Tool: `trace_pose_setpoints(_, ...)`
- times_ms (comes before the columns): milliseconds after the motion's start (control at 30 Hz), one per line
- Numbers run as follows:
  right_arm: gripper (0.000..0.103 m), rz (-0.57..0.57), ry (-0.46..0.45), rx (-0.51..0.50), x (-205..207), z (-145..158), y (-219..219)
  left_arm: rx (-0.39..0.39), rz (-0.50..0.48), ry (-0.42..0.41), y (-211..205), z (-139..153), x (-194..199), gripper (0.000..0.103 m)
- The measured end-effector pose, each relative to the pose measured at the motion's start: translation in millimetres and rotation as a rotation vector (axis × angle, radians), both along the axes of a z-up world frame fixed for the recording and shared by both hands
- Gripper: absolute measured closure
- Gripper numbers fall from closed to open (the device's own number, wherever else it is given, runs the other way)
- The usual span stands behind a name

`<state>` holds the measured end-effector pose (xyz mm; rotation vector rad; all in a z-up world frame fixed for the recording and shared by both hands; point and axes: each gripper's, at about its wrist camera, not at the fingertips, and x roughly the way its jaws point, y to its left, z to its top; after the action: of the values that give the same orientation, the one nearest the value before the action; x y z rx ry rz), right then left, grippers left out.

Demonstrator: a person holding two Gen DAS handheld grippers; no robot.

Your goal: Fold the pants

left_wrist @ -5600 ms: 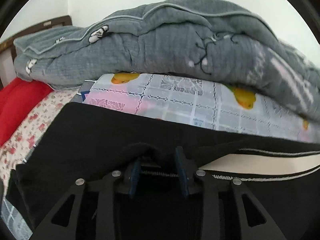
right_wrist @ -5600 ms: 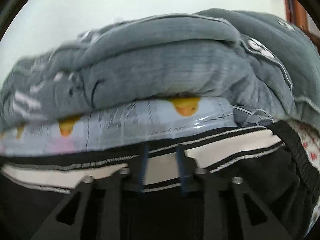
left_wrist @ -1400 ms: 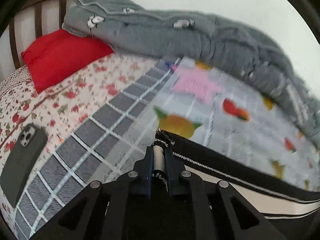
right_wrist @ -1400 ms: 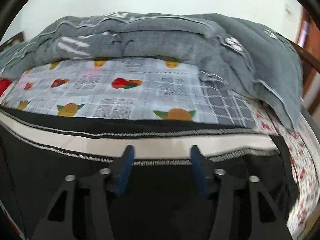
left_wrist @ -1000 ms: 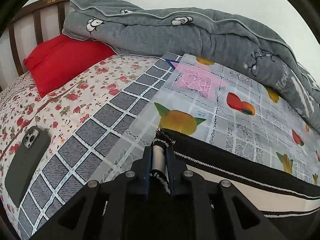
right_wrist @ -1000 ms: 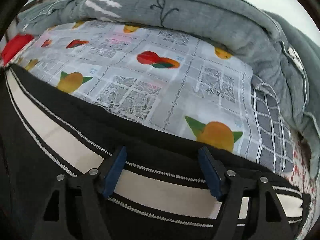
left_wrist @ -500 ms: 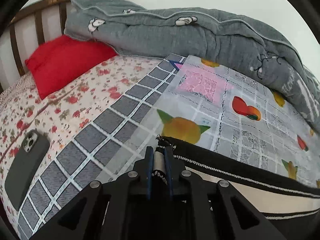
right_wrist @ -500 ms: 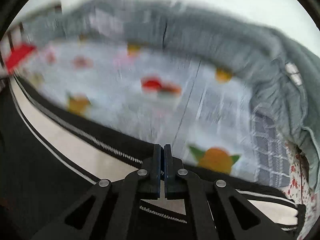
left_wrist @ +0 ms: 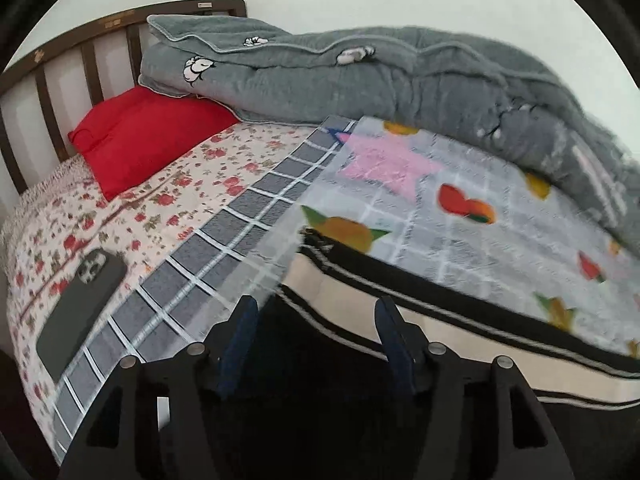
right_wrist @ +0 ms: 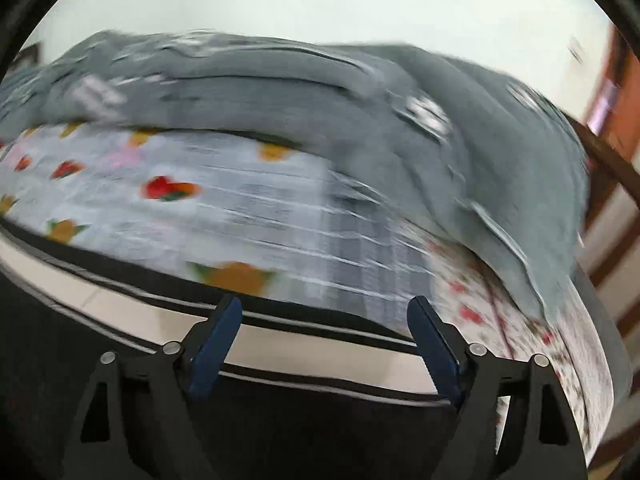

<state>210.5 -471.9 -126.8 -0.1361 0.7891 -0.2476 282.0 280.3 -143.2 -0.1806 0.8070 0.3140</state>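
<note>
**Q:** Pants [left_wrist: 360, 412] — where do they lie, and how is the cloth oriented?

**A:** Black pants with a cream side stripe [left_wrist: 460, 344] lie flat on the fruit-print sheet [left_wrist: 472, 240] of the bed, directly under both tools. The stripe, marking the long axis, runs crosswise to both pairs of fingers. One end of the stripe [left_wrist: 316, 240] shows ahead of the left gripper [left_wrist: 316, 340]; the far end of the garment is out of view.

**Q:** State of the fingers?

**A:** Left gripper: fingers apart, having just been opening; cloth lies below the gap but neither pad presses on it. Right gripper [right_wrist: 324, 340]: fingers spread wide, likewise just opened, stripe [right_wrist: 320, 344] showing between them, nothing clamped. The right view is motion-blurred.

**Q:** Which relation governs the coming move?

**A:** Probably the edge beyond the stripe: it lies just ahead of and below both fingertips, parallel to the line joining the two tools. The left gripper sits nearer the visible end. A fold across the long axis would likely call for a fresh hold there.

**Q:** Bystanders?

**A:** A phone [left_wrist: 80, 312] on the floral sheet [left_wrist: 168, 200], well to the left; a red pillow [left_wrist: 148, 136] and grey quilt [left_wrist: 360, 80] beyond.
</note>
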Motion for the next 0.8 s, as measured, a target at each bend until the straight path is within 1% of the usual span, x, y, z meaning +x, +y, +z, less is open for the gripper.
trace_pose_setpoints(33,0.019,0.002,0.021,0.031,1.5,-3.1,-7.0,-0.014,0.002,-0.007,-3.3,2.2,-0.8,0.044)
trace_pose_setpoints(100,0.019,0.041,0.092,0.112,14.0,-18.3,-13.9,-0.048,0.005,-0.022,-13.7,7.4,-2.7,0.044)
trace_pose_setpoints(133,0.019,0.057,0.131,0.125,22.4,-28.9,-11.8,-0.056,0.004,-0.022,-18.6,8.8,-2.5,0.044)
trace_pose_setpoints(167,0.03,0.064,0.156,0.083,30.7,-41.2,-4.7,-0.06,-0.002,-0.018,-25.2,10.2,-2.8,0.044)
trace_pose_setpoints(200,0.04,0.072,0.159,0.009,34.4,-52.0,3.4,-0.055,-0.008,-0.014,-32.2,11.7,-4.2,0.044)
trace_pose_setpoints(233,0.053,0.098,0.151,-0.055,37.5,-62.0,14.0,-0.046,-0.011,-0.012,-37.3,12.9,-5.6,0.044)
trace_pose_setpoints(267,0.059,0.098,0.131,-0.081,39.5,-63.7,19.3,-0.038,-0.017,-0.015,-44.3,14.9,-9.5,0.044)
trace_pose_setpoints(300,0.059,0.087,0.124,-0.087,40.4,-64.7,19.2,-0.037,-0.023,-0.016,-48.5,16.0,-11.8,0.044)
trace_pose_setpoints(367,0.059,0.075,0.119,-0.035,41.3,-65.0,8.1,-0.041,-0.052,-0.017,-62.6,19.0,-16.3,0.044)
trace_pose_setpoints(433,0.058,0.063,0.112,0.01,43.1,-62.9,-0.1,-0.053,-0.112,-0.011,-81.4,20.7,-17.2,0.044)
trace_pose_setpoints(467,0.055,0.051,0.107,0.003,42.8,-59.6,-1.5,-0.056,-0.145,-0.009,-92.0,21.2,-17.4,0.044)
trace_pose_setpoints(500,0.055,0.028,0.098,-0.011,32.8,-56.4,0.0,-0.053,-0.176,-0.007,-102.4,21.1,-17.9,0.043)
trace_pose_setpoints(533,0.054,-0.014,0.072,-0.022,22.6,-47.3,1.1,-0.046,-0.205,-0.006,-112.5,20.6,-17.8,0.039)
trace_pose_setpoints(567,0.054,-0.029,0.048,-0.006,14.7,-41.7,2.0,-0.033,-0.243,-0.008,-125.8,18.3,-18.8,0.037)
trace_pose_setpoints(600,0.053,-0.032,0.024,0.03,5.0,-35.5,2.9,-0.016,-0.273,-0.007,-137.6,14.2,-19.3,0.033)
trace_pose_setpoints(633,0.051,-0.023,0.016,0.049,-0.8,-32.8,6.0,0.009,-0.294,0.002,-148.8,7.6,-18.9,0.031)
trace_pose_setpoints(667,0.047,-0.011,0.012,0.059,-8.2,-31.7,9.3,0.037,-0.301,0.036,-159.2,-4.3,-15.6,0.031)
trace_pose_setpoints(700,0.045,-0.007,0.018,0.051,-13.1,-33.7,16.3,0.053,-0.291,0.087,-163.7,-16.0,-10.3,0.03)
trace_pose_setpoints(733,0.042,0.001,0.039,0.018,-16.1,-40.8,20.2,0.06,-0.27,0.154,-165.6,-29.8,-4.5,0.029)
trace_pose_setpoints(767,0.042,0.009,0.066,-0.028,-18.2,-50.7,23.9,0.036,-0.258,0.152,-163.3,-33.9,-4.9,0.029)
trace_pose_setpoints(800,0.042,0.013,0.09,-0.072,-23.4,-59.9,29.9,0.018,-0.249,0.13,-158.9,-30.7,-9.1,0.029)
